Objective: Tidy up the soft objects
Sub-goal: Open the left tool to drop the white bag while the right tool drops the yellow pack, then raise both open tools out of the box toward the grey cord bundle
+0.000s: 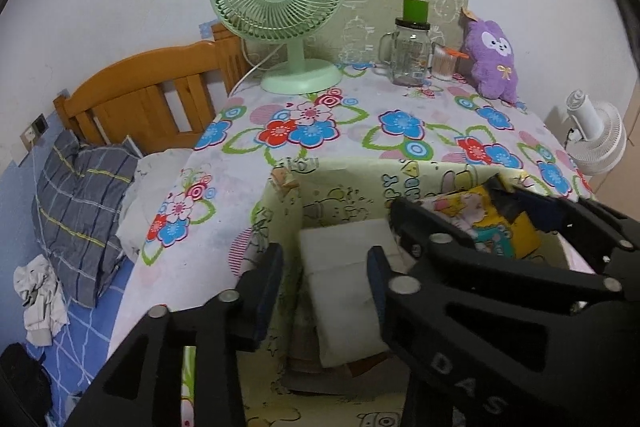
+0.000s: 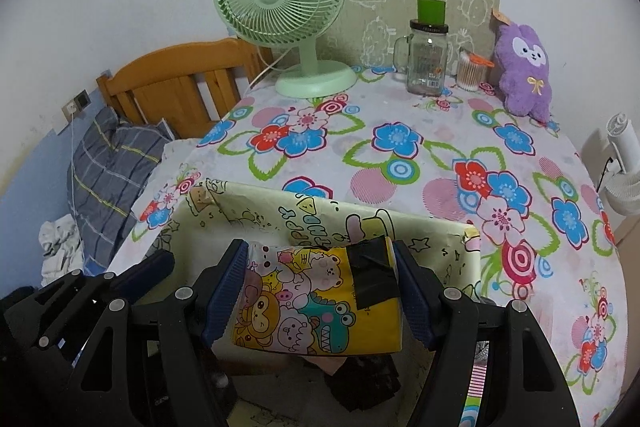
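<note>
Right gripper: the black two-finger right gripper with blue ribbed pads pinches a yellow soft pack printed with cartoon animals, one pad on each short end.
Pack position: held over the open cream cardboard box covered in cartoon wrapping paper, at its right side.
Pack axis: the long axis runs left to right across the right wrist view, spanning pad to pad; the printed face turns up toward the camera.
Pack markings: a patch of black tape sits near its right end; small print beside the tape is too small to read.
Left gripper: the black left gripper with blue pads hangs spread apart and holding nothing, over the box's left side.
Gripper writing: raised letters "DAS" show on the left gripper's right arm.
Inside the box: a white flat folded pad lies on the bottom below the left gripper.
Box writing: "HAPPY" reads on the inner far wall; the rest is unclear.
Table: a floral plastic tablecloth with blue and red flowers bears the box.
Far edge: a pale green desk fan, a clear glass mug jar with a green cap, a small tub of cotton swabs and a purple plush rabbit stand along the wall.
</note>
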`<state>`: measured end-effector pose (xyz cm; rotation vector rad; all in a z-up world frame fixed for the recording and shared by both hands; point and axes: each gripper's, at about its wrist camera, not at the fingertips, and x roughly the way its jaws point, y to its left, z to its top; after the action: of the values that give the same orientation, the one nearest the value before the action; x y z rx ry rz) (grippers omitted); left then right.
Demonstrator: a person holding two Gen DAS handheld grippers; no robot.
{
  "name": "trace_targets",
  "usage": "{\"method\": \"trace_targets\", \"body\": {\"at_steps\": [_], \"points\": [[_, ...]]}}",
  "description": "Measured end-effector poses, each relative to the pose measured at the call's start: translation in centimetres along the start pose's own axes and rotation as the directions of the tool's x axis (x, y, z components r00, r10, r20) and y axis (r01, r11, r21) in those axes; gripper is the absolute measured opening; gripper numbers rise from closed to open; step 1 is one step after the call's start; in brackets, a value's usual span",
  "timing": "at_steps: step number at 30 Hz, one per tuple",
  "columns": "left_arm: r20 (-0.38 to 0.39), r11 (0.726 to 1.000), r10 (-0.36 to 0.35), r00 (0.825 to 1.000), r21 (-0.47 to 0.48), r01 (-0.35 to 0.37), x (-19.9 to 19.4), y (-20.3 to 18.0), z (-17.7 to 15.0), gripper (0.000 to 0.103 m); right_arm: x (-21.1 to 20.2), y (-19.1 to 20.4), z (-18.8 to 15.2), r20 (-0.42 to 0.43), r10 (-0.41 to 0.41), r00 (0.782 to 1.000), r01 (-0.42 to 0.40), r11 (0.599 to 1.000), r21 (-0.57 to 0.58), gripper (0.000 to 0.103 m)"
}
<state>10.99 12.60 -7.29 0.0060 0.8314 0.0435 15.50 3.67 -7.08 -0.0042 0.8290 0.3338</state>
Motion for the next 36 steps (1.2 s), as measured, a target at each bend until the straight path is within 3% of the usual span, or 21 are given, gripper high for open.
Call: {"method": "trace_targets", "body": {"at_steps": [12, 14, 16, 22, 36], "points": [[0.002, 1.000, -0.011, 1.000, 0.003, 0.011, -0.1, -0.7, 0.1, 0.075, 0.2, -0.3, 0.4, -0.019, -0.026, 0.999, 0.025, 0.999, -0.023, 0.078], [0.003, 1.000, -0.015, 1.000, -0.001, 0.015, -0.3, -0.6, 0.2, 0.076, -0.2, -0.2, 0.4, -0.002, -0.027, 1.000, 0.027, 0.999, -0.040, 0.083], [0.020, 1.000, -0.017, 1.000, 0.003, 0.016, -0.8, -0.8, 0.2, 0.085, -0.8, -0.2, 0.4, 0.024, -0.016, 1.000, 0.018, 0.998, -0.057, 0.090], [0.042, 1.000, -0.010, 0.999, -0.008, 0.010, -2.1, -1.2, 0.5, 0.087, -2.5, -0.2, 0.4, 0.080, -0.020, 0.997, 0.026, 0.997, -0.073, 0.096], [0.096, 1.000, -0.002, 0.995, -0.003, 0.002, -5.0, -3.3, 0.7, 0.092, -6.3, -1.8, 0.2, 0.125, -0.032, 0.992, 0.038, 0.998, -0.049, 0.096]]}}
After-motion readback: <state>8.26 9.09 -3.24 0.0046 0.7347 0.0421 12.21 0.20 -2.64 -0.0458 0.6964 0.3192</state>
